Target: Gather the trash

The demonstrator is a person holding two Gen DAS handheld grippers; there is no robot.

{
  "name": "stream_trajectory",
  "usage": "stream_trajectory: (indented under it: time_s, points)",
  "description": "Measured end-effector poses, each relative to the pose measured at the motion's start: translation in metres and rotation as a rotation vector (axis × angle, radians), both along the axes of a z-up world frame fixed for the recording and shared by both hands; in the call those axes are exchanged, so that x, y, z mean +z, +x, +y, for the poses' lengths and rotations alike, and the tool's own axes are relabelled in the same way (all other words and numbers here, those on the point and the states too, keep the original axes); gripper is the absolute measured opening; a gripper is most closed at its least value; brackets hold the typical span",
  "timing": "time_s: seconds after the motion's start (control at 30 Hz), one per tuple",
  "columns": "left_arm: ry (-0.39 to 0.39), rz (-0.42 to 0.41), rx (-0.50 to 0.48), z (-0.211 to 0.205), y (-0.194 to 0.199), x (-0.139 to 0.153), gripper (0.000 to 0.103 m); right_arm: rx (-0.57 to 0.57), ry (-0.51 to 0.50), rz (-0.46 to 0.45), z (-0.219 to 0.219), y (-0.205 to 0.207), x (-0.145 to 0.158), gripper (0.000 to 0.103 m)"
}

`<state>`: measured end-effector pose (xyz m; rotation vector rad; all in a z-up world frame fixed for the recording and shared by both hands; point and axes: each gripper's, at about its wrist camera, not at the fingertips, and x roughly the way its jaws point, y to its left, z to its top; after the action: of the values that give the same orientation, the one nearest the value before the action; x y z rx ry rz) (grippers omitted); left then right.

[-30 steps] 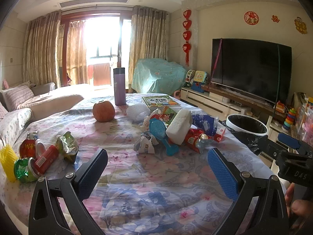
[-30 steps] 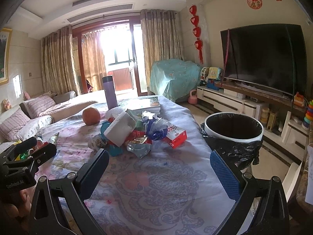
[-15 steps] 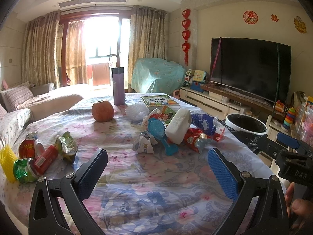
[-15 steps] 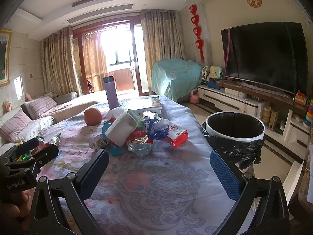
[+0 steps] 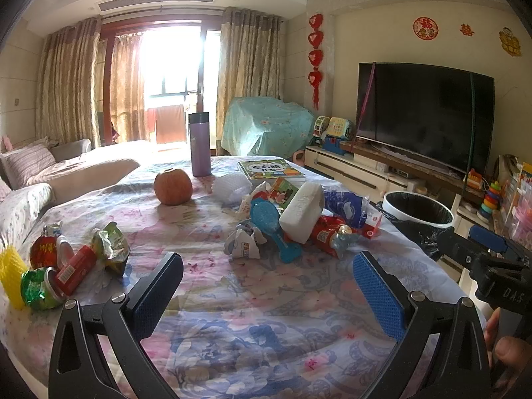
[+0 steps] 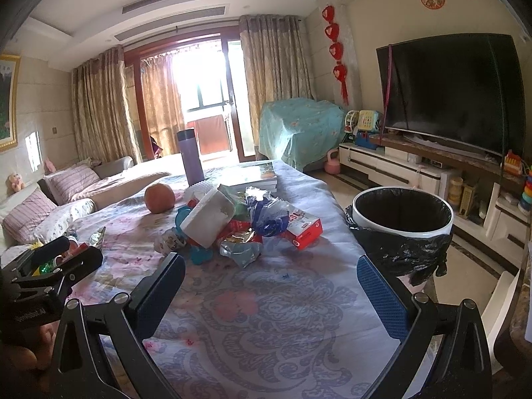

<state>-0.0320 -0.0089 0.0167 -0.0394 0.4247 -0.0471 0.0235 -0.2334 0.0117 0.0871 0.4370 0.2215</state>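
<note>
Matt floral cloth table cover (image 6: pixel 266 302); crinkled glossy foil wrapper (image 6: pixel 240 249); rough white foam block (image 6: pixel 207 217); shiny black plastic bin liner (image 6: pixel 402 252).

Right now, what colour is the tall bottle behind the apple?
Purple, with a dark lid: the bottle shows best in the left wrist view.

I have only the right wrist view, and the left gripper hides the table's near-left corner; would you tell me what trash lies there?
Observer: A second small heap: a red tube lies between a crumpled green foil wrapper and a shiny green container.
Operator: Is there anything further out towards the edge?
Observer: Yes, a yellow mesh sleeve sits leftmost, right beside the green container.
Operator: And what is the blue item under the white block?
Observer: It is a blue brush. Its handle points towards the left camera and the white foam block leans beside its head.
</note>
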Motion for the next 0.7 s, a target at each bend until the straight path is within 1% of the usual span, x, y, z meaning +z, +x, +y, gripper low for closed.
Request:
stream_trajectory:
  time_s: [0.33,0.7]
  points:
    - [0.003,0.03,0.006,0.006,0.008,-0.006,0.102,0.014,0.009,0.014,0.0,0.004,-0.002,0.103]
    - [-0.002,0.088,0.014,0.009,0.034,-0.013,0.099,0.053,0.027,0.074,0.003,0.026,-0.011,0.103]
